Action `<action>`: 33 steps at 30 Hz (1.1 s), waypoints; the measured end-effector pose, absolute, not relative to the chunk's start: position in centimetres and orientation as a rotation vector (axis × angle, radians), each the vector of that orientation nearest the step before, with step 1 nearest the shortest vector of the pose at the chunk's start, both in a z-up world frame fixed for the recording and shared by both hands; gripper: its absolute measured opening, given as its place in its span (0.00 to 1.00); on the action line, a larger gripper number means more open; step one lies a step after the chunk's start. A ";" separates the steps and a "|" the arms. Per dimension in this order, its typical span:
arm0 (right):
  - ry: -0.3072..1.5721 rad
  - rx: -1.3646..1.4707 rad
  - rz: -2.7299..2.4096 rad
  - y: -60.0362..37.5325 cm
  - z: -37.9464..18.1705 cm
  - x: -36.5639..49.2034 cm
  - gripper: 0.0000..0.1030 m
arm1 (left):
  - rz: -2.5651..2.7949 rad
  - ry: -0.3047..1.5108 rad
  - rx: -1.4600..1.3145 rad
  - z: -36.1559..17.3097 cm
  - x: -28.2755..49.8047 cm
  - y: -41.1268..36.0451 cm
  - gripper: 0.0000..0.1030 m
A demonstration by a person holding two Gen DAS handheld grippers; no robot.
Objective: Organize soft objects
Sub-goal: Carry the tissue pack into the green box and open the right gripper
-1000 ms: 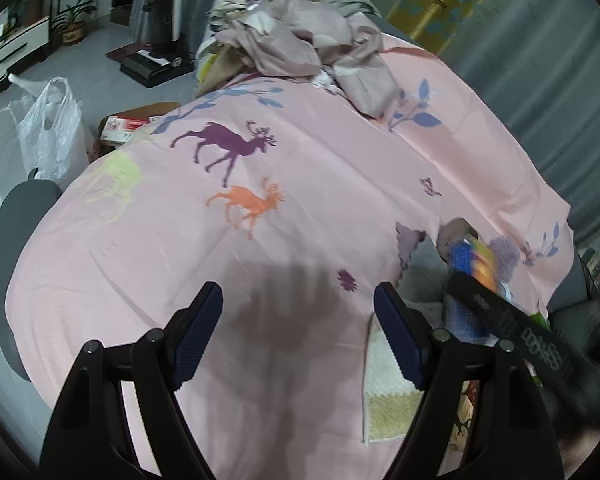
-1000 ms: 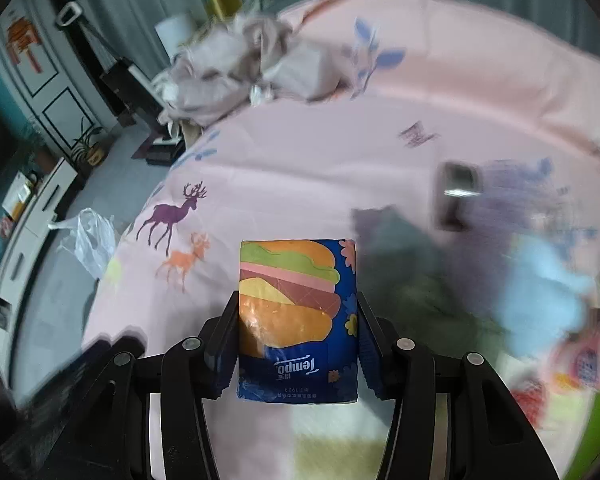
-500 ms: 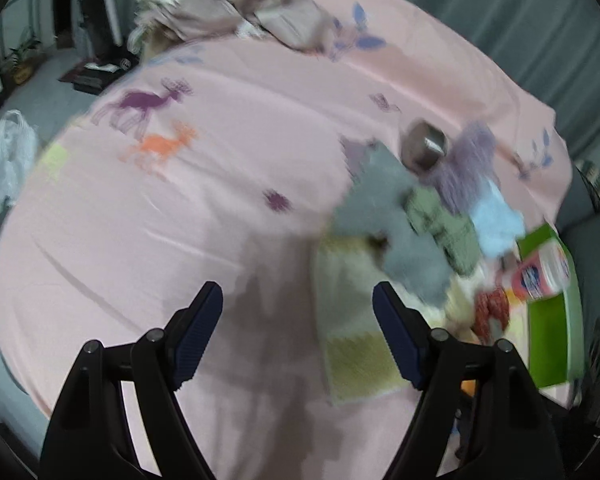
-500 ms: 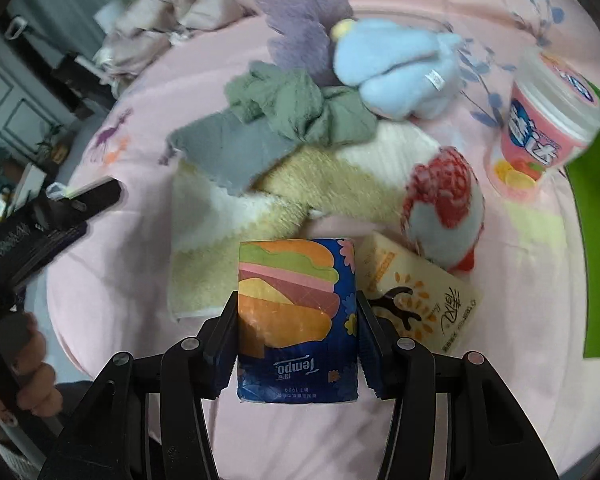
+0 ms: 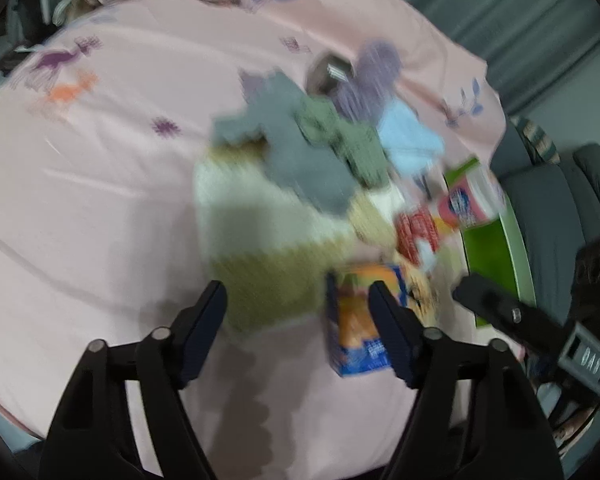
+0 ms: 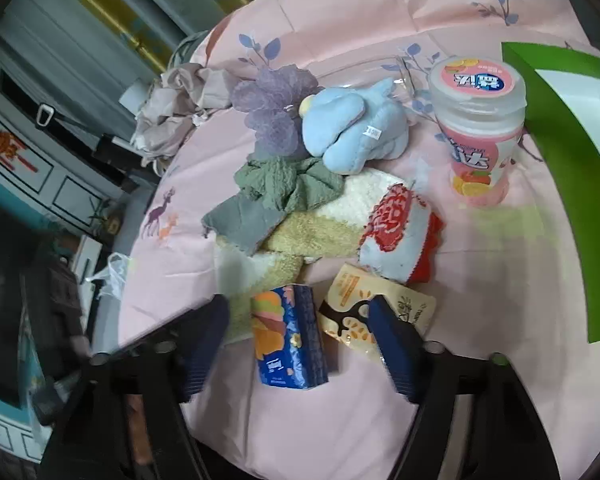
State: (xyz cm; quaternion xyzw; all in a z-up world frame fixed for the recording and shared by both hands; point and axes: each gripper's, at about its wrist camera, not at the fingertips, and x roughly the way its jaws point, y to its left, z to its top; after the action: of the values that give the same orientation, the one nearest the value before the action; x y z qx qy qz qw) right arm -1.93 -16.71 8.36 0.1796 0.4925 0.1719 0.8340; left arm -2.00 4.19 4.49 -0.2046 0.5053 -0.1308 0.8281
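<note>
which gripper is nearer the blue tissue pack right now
Right. The blue tissue pack lies between the right gripper fingers, just released as they opened. The left gripper sits beside it, its fingers over the towel.

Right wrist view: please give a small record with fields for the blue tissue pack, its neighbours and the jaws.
item: blue tissue pack with burger print
place: on pink bedsheet, between the right gripper jaws
right jaws: just opening, not pressing the pack
right of pack: yellow tissue pack
behind: cream and tan fuzzy towel
left gripper: open, nothing held
</note>
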 end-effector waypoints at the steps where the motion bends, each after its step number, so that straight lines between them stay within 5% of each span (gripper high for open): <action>1: 1.061 0.386 0.356 -16.7 8.0 -1.7 0.55 | -0.300 1.087 -0.436 4.3 -2.1 3.7 0.63; 7: 1.127 0.391 0.374 -16.0 6.4 -1.2 0.47 | -0.445 1.130 -0.454 3.7 -2.4 1.4 0.59; 12: 1.185 0.378 0.377 -15.1 5.0 -0.5 0.46 | -0.473 1.154 -0.491 2.8 -2.2 1.2 0.36; 18: 1.186 0.412 0.402 -14.9 5.2 -0.3 0.42 | -0.470 1.126 -0.500 3.5 -2.2 1.2 0.35; 33: 0.696 0.437 0.274 -25.3 19.8 -2.3 0.40 | -0.620 0.722 -0.298 18.3 -0.8 -9.3 0.33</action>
State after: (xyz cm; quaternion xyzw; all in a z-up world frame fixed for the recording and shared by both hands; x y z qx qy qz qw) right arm -2.29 -25.29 19.78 0.2118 0.3374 0.1328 0.9076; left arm -0.76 -9.34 18.27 -0.1428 0.3462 -0.2972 0.8783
